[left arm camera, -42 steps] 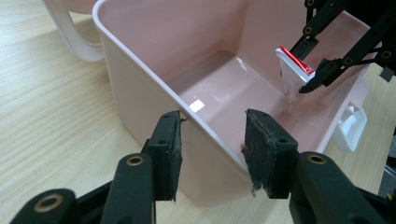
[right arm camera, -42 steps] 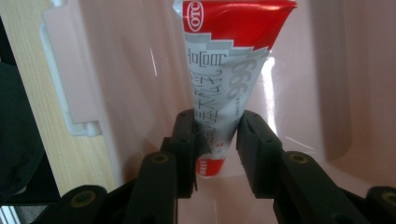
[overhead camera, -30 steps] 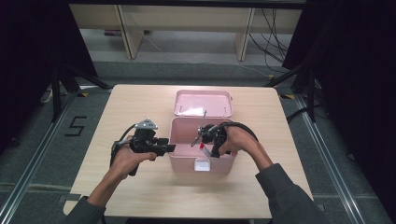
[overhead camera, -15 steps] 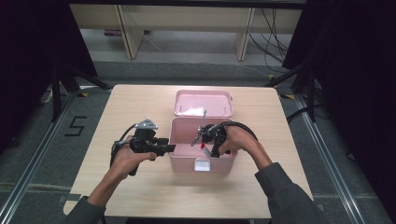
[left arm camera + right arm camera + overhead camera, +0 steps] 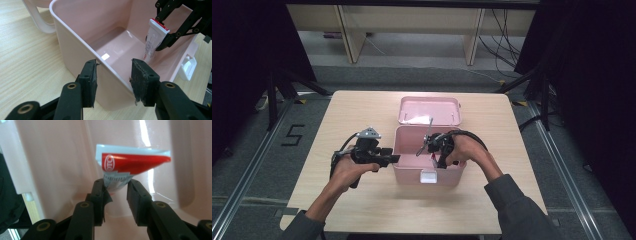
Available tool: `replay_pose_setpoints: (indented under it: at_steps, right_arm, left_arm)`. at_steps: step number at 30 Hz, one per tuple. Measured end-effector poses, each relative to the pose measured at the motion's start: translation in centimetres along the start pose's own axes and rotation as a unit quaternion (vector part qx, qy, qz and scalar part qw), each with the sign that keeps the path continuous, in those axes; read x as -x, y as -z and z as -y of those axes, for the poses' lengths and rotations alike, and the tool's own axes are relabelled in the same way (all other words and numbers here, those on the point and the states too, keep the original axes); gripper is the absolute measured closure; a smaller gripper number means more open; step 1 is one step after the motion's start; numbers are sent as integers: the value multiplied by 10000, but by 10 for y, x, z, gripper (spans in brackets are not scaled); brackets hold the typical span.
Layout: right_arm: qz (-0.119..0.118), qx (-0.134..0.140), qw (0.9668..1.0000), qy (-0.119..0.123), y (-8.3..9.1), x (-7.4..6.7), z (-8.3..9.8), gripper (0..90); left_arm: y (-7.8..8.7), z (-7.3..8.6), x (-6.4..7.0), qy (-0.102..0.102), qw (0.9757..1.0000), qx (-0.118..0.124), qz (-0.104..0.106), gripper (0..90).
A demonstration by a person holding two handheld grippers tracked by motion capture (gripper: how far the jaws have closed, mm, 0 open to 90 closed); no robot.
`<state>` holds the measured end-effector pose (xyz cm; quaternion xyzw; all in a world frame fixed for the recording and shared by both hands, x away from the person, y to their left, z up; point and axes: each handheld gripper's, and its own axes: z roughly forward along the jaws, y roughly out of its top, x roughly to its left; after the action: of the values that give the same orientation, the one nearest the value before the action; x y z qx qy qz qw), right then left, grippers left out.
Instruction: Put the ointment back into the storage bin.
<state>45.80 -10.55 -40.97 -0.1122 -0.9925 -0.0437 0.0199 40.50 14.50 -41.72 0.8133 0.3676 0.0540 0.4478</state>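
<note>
Right gripper view: the white-and-red tube stands between my right gripper's narrowly parted jaws inside the pink box, whose near wall my left gripper straddles, jaws half open, gripping nothing.

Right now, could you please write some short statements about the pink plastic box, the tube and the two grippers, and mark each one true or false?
1. The pink plastic box stands open, its lid laid back. True.
2. The white tube with the red end is between the jaws of the left gripper. False: it is in the right gripper.
3. The left gripper's jaws straddle the box wall. True.
4. The tube lies on the light wooden table. False: it is inside the box.
</note>
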Motion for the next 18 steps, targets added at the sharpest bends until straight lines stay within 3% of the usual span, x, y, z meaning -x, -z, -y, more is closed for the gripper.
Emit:
replay_pose_setpoints:
  at_steps: [4,5,9,10,11,15,16,17,18]
  right_arm:
    - [-11,80,9999,133,1,2,0,676]
    - [-44,84,10000,24,1,0,1,671]
    - [-14,81,10000,-4,2,-1,2,671]
    - [-42,121,9999,109,2,0,2,671]
    - [-38,93,9999,-24,3,-1,2,671]
    - [-12,131,9998,-131,5,-3,2,671]
    - [-35,151,9998,-136,6,-3,3,671]
    - [21,199,9998,4,6,0,3,671]
    - [32,153,9998,-143,8,-2,4,671]
  left_arm:
    - [0,0,0,-6,10000,5,4,560]
    - [0,0,0,-4,10000,1,7,560]
    - [0,0,1,-10,10000,-11,8,558]
    - [0,0,0,-9,10000,-7,8,558]
    - [0,0,1,-9,10000,-6,9,558]
    - [0,0,0,-8,10000,-6,11,558]
    - [0,0,0,-8,10000,-6,10,558]
    - [0,0,0,-10,10000,-6,10,558]
    - [0,0,0,-7,10000,-4,10,558]
